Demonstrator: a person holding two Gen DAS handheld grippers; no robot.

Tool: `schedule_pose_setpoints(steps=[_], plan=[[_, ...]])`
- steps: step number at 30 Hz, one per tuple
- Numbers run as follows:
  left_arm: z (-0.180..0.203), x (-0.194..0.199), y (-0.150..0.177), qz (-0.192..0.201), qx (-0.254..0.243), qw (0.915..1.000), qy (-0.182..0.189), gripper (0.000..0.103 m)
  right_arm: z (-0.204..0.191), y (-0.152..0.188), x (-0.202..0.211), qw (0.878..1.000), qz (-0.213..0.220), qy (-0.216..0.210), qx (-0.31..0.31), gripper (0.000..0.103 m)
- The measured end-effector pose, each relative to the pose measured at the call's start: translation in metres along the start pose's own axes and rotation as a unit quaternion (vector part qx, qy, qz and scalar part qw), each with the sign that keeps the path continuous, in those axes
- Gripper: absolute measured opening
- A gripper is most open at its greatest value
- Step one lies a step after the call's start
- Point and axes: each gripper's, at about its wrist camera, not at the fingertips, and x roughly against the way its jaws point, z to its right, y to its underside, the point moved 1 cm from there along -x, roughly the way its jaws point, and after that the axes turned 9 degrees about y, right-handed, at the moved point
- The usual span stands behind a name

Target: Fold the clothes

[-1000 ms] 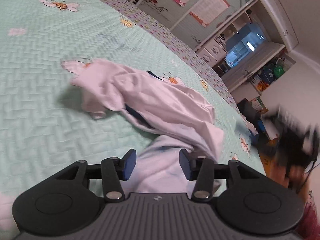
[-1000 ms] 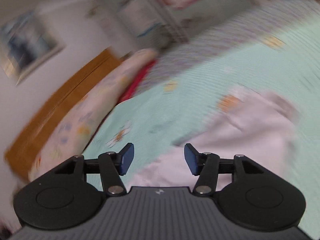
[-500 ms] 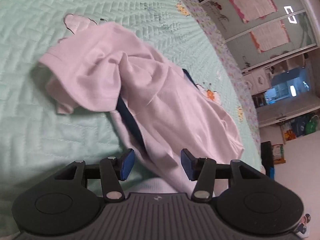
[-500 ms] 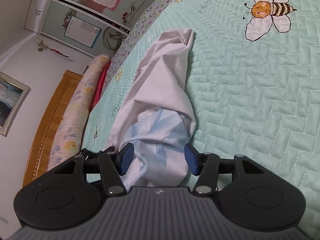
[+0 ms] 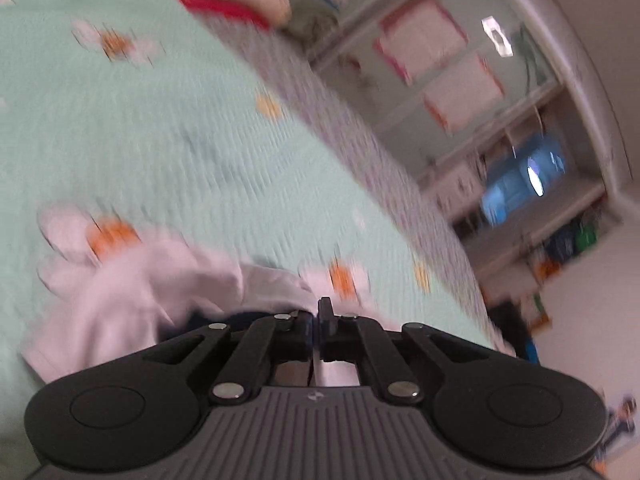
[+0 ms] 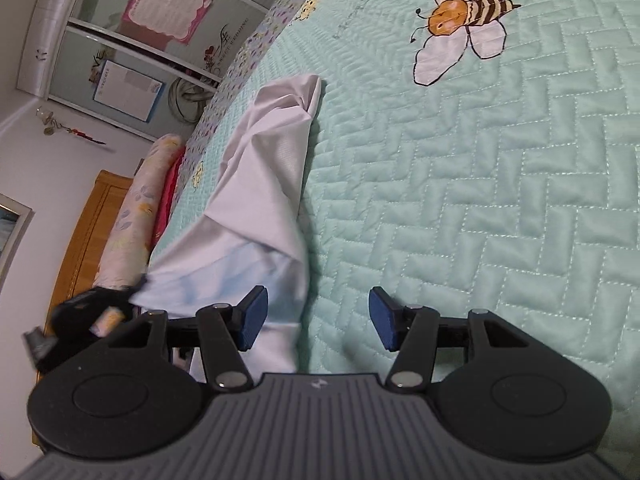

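Left gripper: jaws pinched together on shirt edge, likely to lift it. Right gripper: jaws wide, empty, hovering at shirt's 5 o'clock hem. Shirt lies bunched in long ridge on bed, not folded flat.

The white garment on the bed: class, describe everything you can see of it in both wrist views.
The white garment is thin, smooth fabric, pale with a light blue part near the right gripper, and lies crumpled in a long bunched ridge on the green quilted bedspread. Its far end tapers into a folded tip. The right gripper's jaws stand open, one beside the cloth. In the blurred left view, the left gripper is shut on its edge, where something dark shows.
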Motion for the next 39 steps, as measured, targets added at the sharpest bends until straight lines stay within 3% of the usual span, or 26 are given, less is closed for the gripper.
schedule_pose_setpoints(steps=[3, 9, 14, 16, 20, 25, 27, 28, 31, 35, 39], plan=[[-0.011, 0.021, -0.015, 0.033, -0.005, 0.9994, -0.012, 0.001, -0.009, 0.002, -0.003, 0.999, 0.002, 0.011, 0.033, 0.057], [-0.061, 0.032, -0.035, 0.058, 0.052, 0.9953, -0.058, 0.0, -0.035, 0.014, -0.023, 0.993, -0.02, 0.025, 0.114, 0.057], [-0.08, 0.032, -0.048, 0.035, 0.029, 0.9961, -0.076, 0.001, -0.052, 0.031, -0.029, 0.982, -0.04, 0.023, 0.183, 0.058], [-0.084, 0.039, -0.042, 0.023, 0.038, 0.9974, -0.057, 0.003, -0.056, 0.038, -0.029, 0.979, -0.047, 0.023, 0.198, 0.059], [-0.09, 0.063, -0.019, 0.009, 0.063, 0.9975, -0.031, 0.042, -0.067, 0.053, -0.026, 0.976, -0.069, -0.001, 0.209, 0.062], [-0.091, 0.105, 0.027, -0.034, 0.068, 0.9971, -0.001, 0.045, -0.087, 0.08, -0.03, 0.969, -0.116, -0.044, 0.213, 0.063], [-0.09, 0.12, 0.045, -0.06, 0.063, 0.9961, 0.01, 0.045, -0.097, 0.094, -0.037, 0.963, -0.124, -0.04, 0.236, 0.063], [-0.089, 0.125, 0.051, -0.069, 0.058, 0.9959, 0.01, 0.045, -0.102, 0.1, -0.039, 0.96, -0.124, -0.034, 0.248, 0.059], [-0.089, 0.139, 0.064, -0.088, 0.046, 0.9951, 0.004, 0.048, -0.116, 0.11, -0.039, 0.955, -0.115, -0.022, 0.272, 0.001], [-0.093, 0.15, 0.069, -0.086, 0.053, 0.9949, 0.003, 0.049, -0.132, 0.1, -0.004, 0.958, -0.051, -0.035, 0.28, 0.0], [-0.087, 0.151, 0.07, -0.073, 0.061, 0.9954, 0.008, 0.05, -0.105, 0.084, 0.01, 0.971, -0.041, -0.003, 0.234, 0.0]])
